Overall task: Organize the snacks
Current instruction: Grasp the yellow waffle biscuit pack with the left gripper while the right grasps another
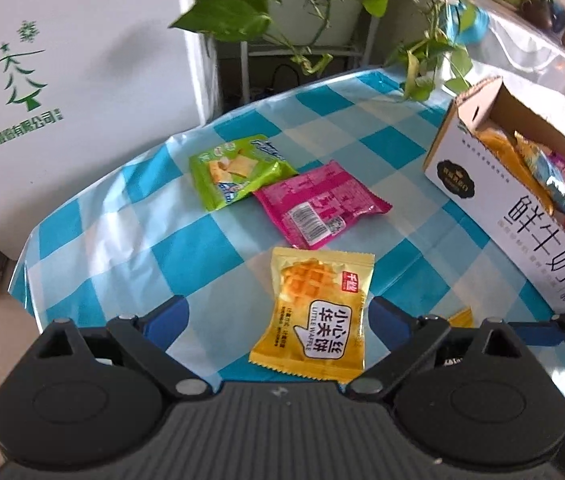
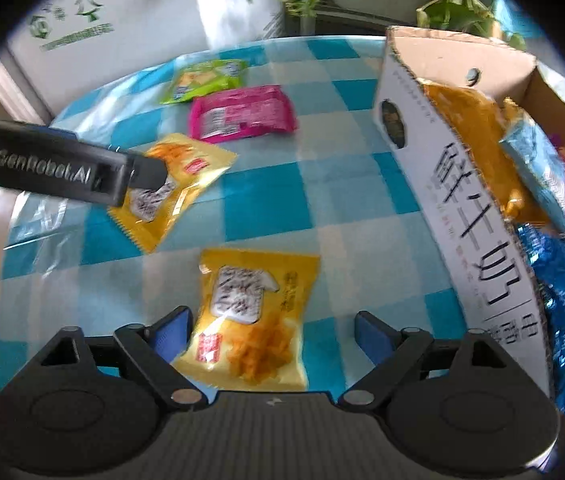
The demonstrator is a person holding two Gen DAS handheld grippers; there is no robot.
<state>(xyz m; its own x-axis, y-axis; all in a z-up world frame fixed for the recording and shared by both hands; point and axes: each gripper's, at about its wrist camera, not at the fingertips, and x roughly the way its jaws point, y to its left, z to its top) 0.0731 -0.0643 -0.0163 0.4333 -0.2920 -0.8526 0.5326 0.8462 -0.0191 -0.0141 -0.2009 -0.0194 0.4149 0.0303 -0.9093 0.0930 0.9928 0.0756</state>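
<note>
Both our grippers hang wide open over 2 yellow snack packets on the checked table.

Our left gripper has its fingers spread around the yellow waffle packet, holding nothing; our right gripper is equally agape, with the second yellow packet lying flat between its fingers, ungripped. Toward the far edge we see a pink packet touching a green packet. At the right edge the milk carton box holds several snacks.

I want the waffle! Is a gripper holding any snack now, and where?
No. Both the left gripper and right gripper are open, each around a yellow packet, gripping nothing.
</note>
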